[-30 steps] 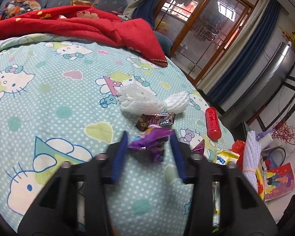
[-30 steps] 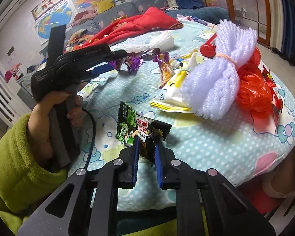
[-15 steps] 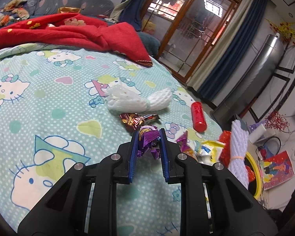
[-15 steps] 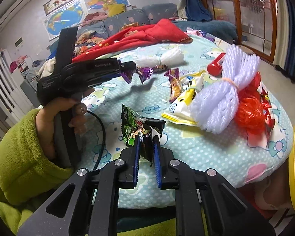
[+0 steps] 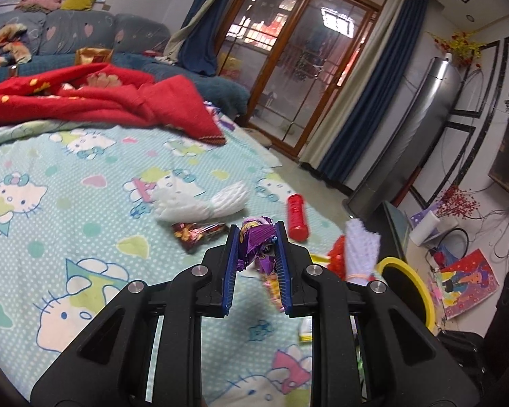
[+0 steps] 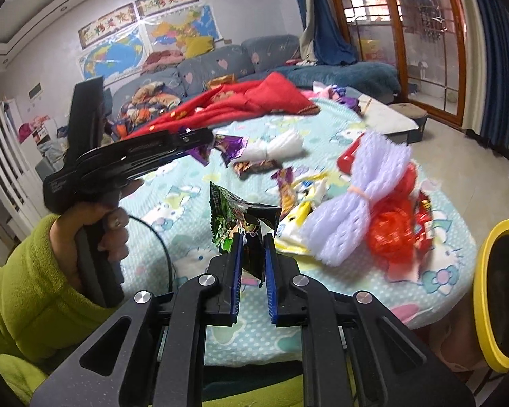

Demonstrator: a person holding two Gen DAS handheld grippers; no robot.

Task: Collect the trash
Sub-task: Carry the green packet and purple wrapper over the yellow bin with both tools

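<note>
Where the bed (image 5: 51,176) runs bare at the left, its right edge drops beside the yellow-rimmed bin (image 5: 420,285). The left gripper (image 5: 257,234) hangs above the sheet, jaws narrowed on a purple wrapper (image 5: 256,242). Rightward, the right gripper (image 6: 252,242) pinches a green snack wrapper (image 6: 234,217) over the near edge.
</note>
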